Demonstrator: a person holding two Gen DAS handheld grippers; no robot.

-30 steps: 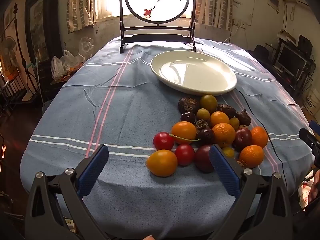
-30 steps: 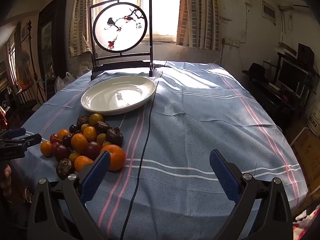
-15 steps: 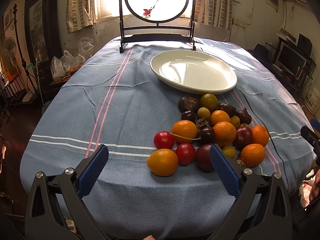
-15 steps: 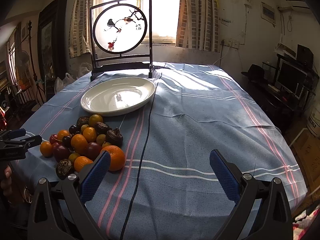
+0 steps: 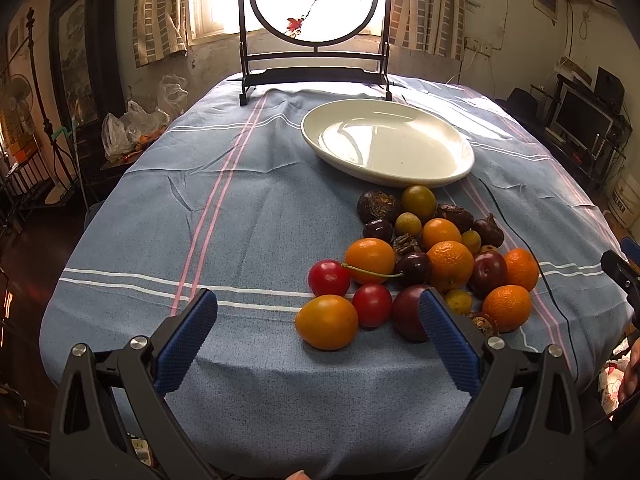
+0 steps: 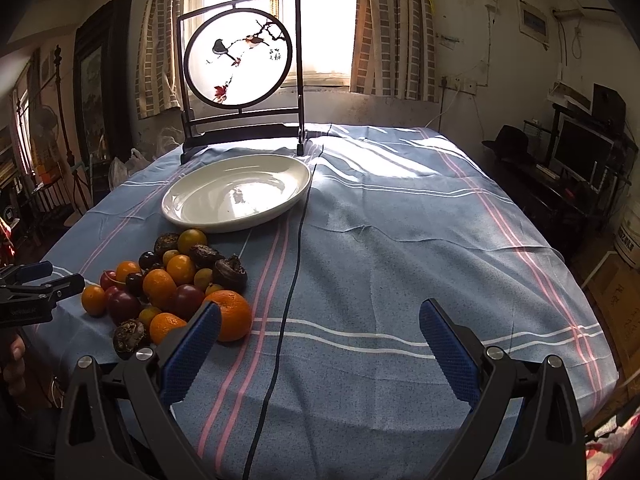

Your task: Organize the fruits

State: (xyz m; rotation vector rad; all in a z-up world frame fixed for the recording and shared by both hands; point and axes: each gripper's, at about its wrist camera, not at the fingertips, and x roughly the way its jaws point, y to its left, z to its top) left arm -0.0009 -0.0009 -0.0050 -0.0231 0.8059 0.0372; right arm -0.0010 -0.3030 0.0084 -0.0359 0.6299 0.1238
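A: How do the claws stand?

B: The left gripper is spread wide with nothing between its blue pads, low over the near edge of the tabletop. The right gripper is just as wide and empty, over the near edge too, further toward the right side.

A: And the fruit?

B: The pile of fruits lies on the blue striped tablecloth near the front edge, just ahead of the left gripper's right finger. Nearest is an orange-yellow fruit, touching a red cherry tomato; a dark plum is partly hidden behind that finger. Behind them come oranges, a stemmed cherry and brown wrinkled fruits. In the right wrist view the same pile sits left of the right gripper, whose left finger covers part of a big orange.

A: Anything in the way?

B: A black cable runs over the cloth from the far edge to the near edge, just right of the pile. The white plate sits beyond the fruit, toward the middle, close to the topmost pieces; nothing lies on it.

A: Further out?

B: A dark framed round screen with painted birds stands at the far edge, before a bright window with checked curtains. Plastic bags sit off the left side, a monitor on shelving off the right.
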